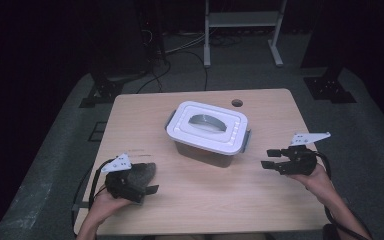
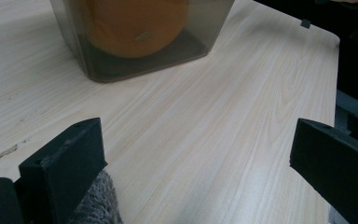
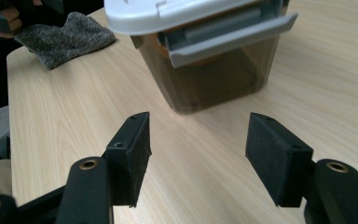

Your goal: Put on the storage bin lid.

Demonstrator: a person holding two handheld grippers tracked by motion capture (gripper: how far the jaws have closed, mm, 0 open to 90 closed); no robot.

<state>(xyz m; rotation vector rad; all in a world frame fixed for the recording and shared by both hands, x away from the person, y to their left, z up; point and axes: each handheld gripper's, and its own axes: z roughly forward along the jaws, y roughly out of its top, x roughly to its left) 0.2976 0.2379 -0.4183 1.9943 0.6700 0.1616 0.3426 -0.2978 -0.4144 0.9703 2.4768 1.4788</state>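
Smoky clear plastic box (image 1: 207, 150) with white latched lid (image 1: 207, 125) sits centre, unopened; an orange object (image 2: 130, 23) is seen inside. Right gripper (image 1: 272, 159) jaws are held apart, empty, near the box's right latch (image 3: 233, 39). Left gripper (image 1: 147, 181) jaws are apart too, over the grey wool cloth (image 1: 142, 174); nothing is gripped.

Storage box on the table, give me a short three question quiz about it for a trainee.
1. True or false: the white lid sits on the storage box.
2. What colour is the round thing inside the box?
3. Multiple choice: the grey cloth lies A) on the lid, B) beside the left hand-held gripper, C) under the right hand-held gripper.

Key: 1 true. 2 orange. 3 B.
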